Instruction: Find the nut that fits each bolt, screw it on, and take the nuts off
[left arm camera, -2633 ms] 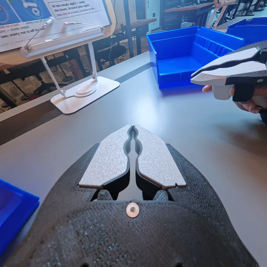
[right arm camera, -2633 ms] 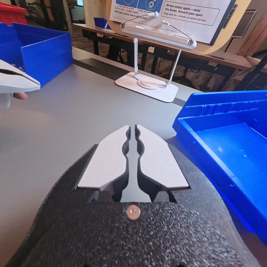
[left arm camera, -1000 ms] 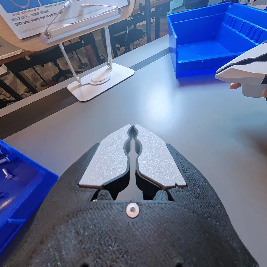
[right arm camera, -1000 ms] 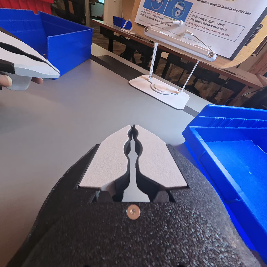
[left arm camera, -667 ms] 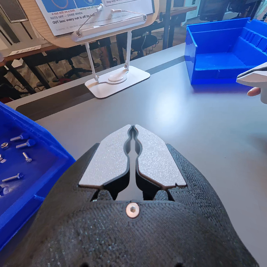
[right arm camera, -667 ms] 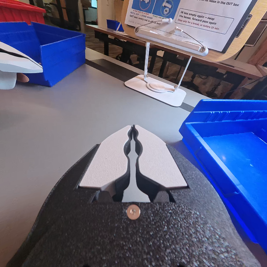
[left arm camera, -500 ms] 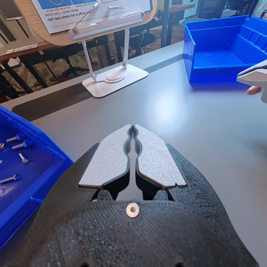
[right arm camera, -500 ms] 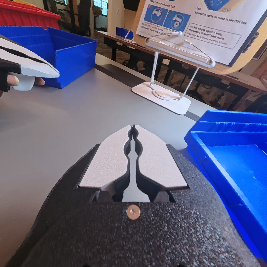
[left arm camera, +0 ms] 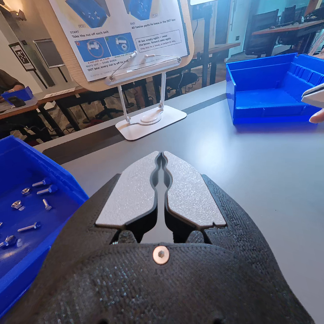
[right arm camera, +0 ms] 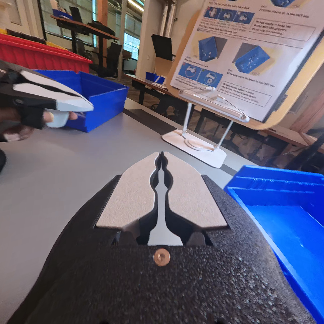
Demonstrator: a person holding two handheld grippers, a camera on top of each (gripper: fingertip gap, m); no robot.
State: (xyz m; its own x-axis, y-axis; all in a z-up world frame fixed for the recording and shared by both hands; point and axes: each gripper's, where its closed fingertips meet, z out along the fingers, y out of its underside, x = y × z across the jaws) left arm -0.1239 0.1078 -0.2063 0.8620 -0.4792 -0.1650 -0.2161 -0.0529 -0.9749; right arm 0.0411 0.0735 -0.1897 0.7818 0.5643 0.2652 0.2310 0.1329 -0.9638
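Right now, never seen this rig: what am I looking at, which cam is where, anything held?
No robot arm here. A person holds a two-finger gripper in each hand, and each one carries a wide-angle camera looking forward along its fingers.

The left wrist view shows the left gripper up close, jaws shut on nothing. The right wrist view shows the right gripper, also shut and empty. Each gripper also appears at the edge of the other's picture.

Both hover over a grey table. On it stand a white stand clipping an instruction sheet, a blue bin on the left holding loose bolts and nuts, and an empty bin on the right.

Nothing has been picked up yet.
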